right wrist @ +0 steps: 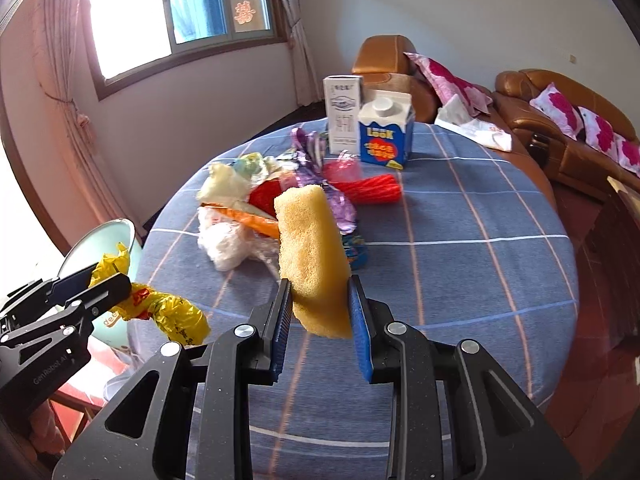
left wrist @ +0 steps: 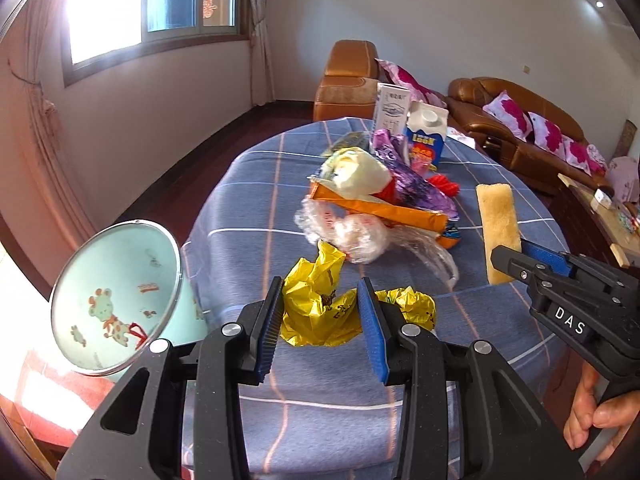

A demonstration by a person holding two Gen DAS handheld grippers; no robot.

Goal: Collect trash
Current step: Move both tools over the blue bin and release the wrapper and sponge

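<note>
My left gripper point(left wrist: 320, 300) is shut on a crumpled yellow plastic bag point(left wrist: 316, 300) near the table's front left edge; the bag also shows in the right wrist view point(right wrist: 168, 308). My right gripper point(right wrist: 318, 304) is shut on a yellow sponge point(right wrist: 312, 252) and holds it upright above the table; it also shows in the left wrist view point(left wrist: 498, 224). A pile of trash point(left wrist: 372, 200) lies mid-table: clear plastic wrap, an orange wrapper, purple foil and a pale bag. A light green bin point(left wrist: 116, 300) with a giraffe print stands left of the table.
A round table with a blue checked cloth point(right wrist: 460, 240) holds a blue milk carton point(right wrist: 386, 136), a white box point(right wrist: 342, 108) and a red ridged item point(right wrist: 372, 190) at the back. Brown sofas with pink cushions point(right wrist: 560, 128) stand behind on the right.
</note>
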